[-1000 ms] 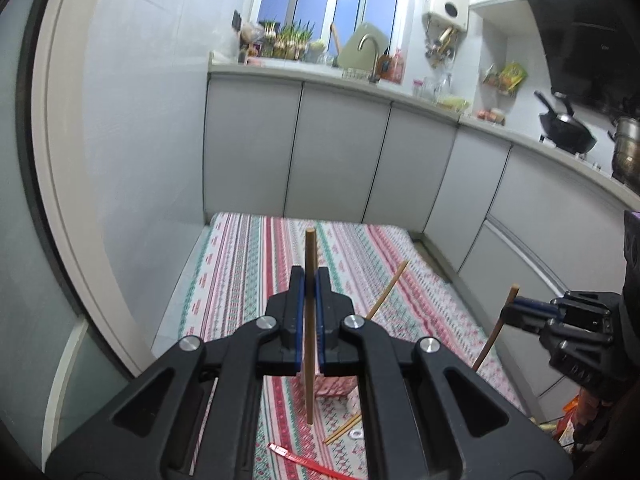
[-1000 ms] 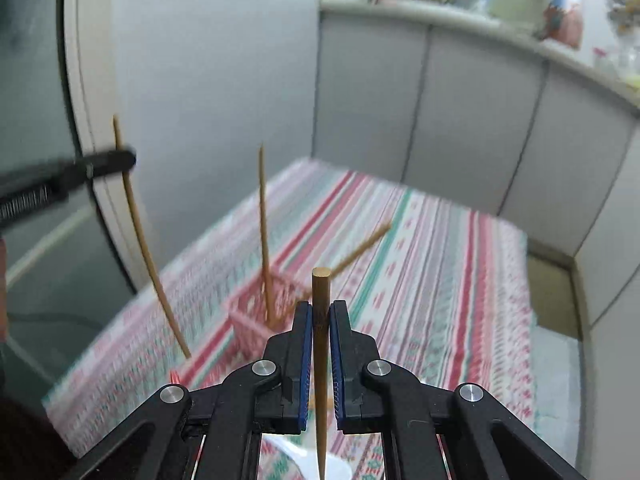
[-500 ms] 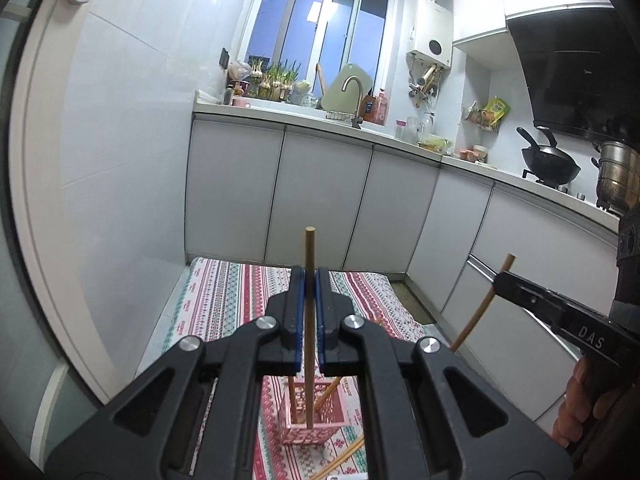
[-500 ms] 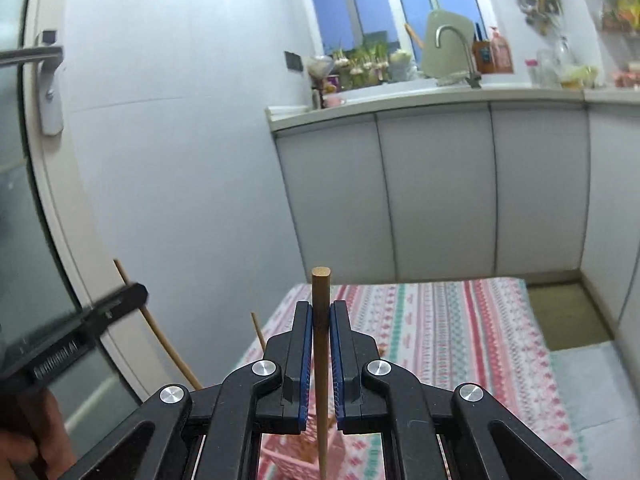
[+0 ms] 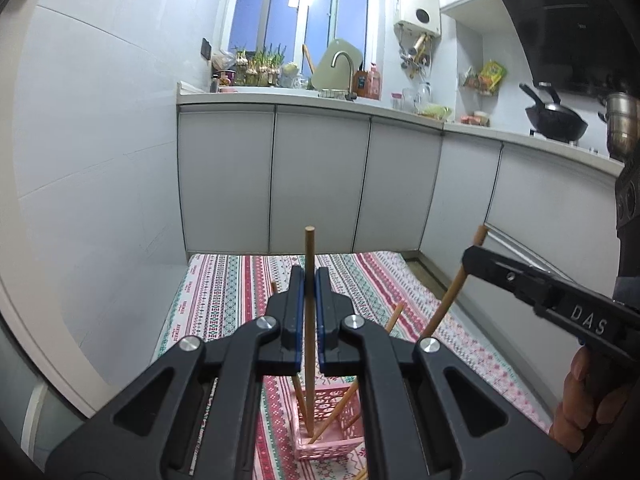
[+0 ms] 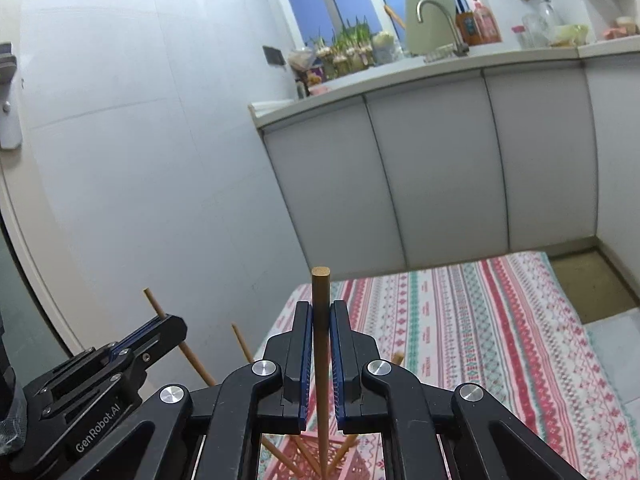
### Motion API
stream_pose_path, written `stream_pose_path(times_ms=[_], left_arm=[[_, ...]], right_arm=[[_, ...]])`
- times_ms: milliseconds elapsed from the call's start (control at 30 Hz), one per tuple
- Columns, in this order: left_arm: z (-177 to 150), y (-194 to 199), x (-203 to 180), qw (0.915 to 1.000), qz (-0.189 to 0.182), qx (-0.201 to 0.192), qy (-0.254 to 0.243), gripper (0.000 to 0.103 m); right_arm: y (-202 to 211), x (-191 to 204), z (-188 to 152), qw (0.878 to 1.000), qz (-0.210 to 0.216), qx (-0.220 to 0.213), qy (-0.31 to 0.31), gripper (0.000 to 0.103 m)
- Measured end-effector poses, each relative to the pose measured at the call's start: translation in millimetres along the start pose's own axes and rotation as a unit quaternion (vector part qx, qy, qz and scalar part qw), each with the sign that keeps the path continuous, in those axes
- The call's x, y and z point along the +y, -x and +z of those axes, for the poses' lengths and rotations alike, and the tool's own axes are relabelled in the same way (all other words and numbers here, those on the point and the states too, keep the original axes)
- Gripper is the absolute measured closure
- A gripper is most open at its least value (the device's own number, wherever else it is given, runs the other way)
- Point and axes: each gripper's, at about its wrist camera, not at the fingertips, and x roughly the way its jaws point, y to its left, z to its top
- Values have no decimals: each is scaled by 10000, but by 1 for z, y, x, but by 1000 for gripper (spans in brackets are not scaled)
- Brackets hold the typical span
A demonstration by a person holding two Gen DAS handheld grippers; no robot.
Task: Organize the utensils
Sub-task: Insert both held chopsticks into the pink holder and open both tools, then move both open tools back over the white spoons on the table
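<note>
Both hand-held grippers, left (image 5: pixel 309 280) & right (image 6: pixel 320 312), each pinching a chopstick (image 5: pixel 309 320) upright, above pink basket (image 5: pixel 332 432), frame bottom.

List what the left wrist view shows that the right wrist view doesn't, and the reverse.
Only the left wrist view shows the wok on the stove, the wall heater and a hand. Only the right wrist view shows the door handle. Both show the pink basket, the striped cloth, the tap, and each gripper, left and right, shut on a chopstick.
</note>
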Motion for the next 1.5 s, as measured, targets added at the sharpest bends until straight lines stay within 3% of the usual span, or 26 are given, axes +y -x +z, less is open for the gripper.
stream_pose_path(times_ms=[333,800,900,1033,1267,1333,1500], left_arm=[[-16,-22,3,9988,59,470,-114,97],[-12,-25,3,9983,44,586,-40,96],[-9,-21,2,9982,52,600,-30,87],[-5,-15,1,9981,32,609,11,76],[-2,0,1,9977,80,668,84,57],[-2,6,3,9973,145,700,160,44],[-8,17,9,9941,305,987,334,33]], right_arm=[[-37,2,-27,9980,-138,548,300,96],[-48,-10,-31,9967,-207,777,147,95],[-45,-11,-28,9967,-211,782,113,93],[-32,-10,-20,9976,-139,684,34,75],[-4,-8,-7,9983,-130,573,45,64],[6,-10,-5,9980,-228,592,40,61],[29,-11,-5,9958,-479,758,182,51]])
